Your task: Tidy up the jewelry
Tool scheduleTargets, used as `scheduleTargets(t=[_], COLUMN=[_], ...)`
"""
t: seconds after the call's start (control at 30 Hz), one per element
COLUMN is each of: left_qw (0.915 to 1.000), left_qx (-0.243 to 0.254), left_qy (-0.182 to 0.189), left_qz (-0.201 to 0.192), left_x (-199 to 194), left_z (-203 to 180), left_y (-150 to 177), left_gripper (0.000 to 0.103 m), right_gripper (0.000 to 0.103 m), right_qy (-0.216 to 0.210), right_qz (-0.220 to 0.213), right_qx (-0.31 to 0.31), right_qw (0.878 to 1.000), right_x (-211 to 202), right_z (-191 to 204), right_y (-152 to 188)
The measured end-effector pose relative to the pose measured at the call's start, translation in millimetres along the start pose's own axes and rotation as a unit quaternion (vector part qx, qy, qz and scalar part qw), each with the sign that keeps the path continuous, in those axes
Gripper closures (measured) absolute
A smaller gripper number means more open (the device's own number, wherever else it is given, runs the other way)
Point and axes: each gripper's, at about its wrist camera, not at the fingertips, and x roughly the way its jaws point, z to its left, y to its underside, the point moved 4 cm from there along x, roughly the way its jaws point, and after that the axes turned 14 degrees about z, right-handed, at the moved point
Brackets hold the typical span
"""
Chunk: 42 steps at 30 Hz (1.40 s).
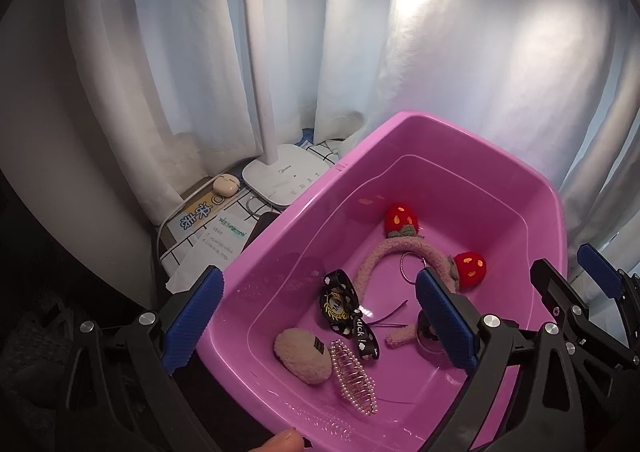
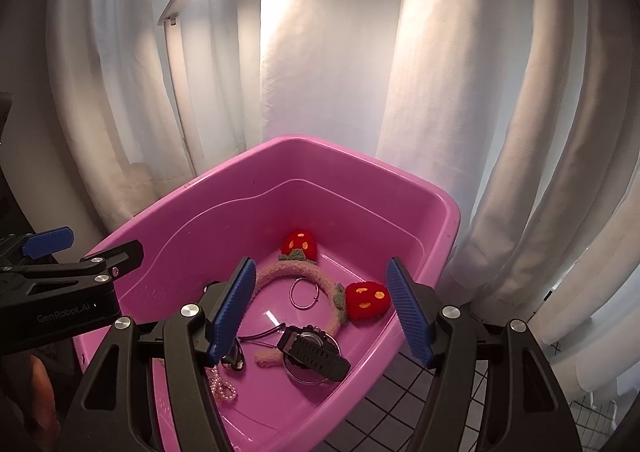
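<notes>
A pink plastic tub (image 1: 280, 236) holds a fuzzy pink headband (image 1: 384, 252) with two red strawberries, a black bow clip (image 1: 348, 312), a fluffy beige clip (image 1: 302, 354), a pearl hair claw (image 1: 354, 380) and a metal ring (image 1: 408, 268). My left gripper (image 1: 318, 288) is open wide above the tub's near left wall, nothing between its pads. In the right wrist view a black watch (image 2: 316, 348) lies on the tub (image 2: 400, 180) floor beside the ring (image 2: 306, 292). My right gripper (image 2: 321, 280) hangs open above it, empty.
A white desk lamp (image 1: 280, 176), an earbud case (image 1: 226, 184) and papers (image 1: 216, 240) sit left of the tub. White curtains close in behind. A grid-pattern cloth (image 2: 400, 412) covers the table at right. A person's fingertip (image 1: 280, 442) shows at the bottom edge.
</notes>
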Motion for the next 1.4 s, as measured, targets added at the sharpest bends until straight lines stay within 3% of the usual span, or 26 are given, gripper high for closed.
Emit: scheduleTargets(t=[1.4], left_qw=[0.9999], left_qx=[-0.013], left_qy=[0.004], left_qz=[0.005], left_x=[-9.1], left_z=[3.9], left_y=[2.2], left_gripper=[0.008], right_gripper=[0.038], right_qy=[-0.006], right_qz=[-0.008], right_qx=[-0.011], right_qw=[1.0], right_x=[-16.3], right_z=[3.1], right_y=[7.5])
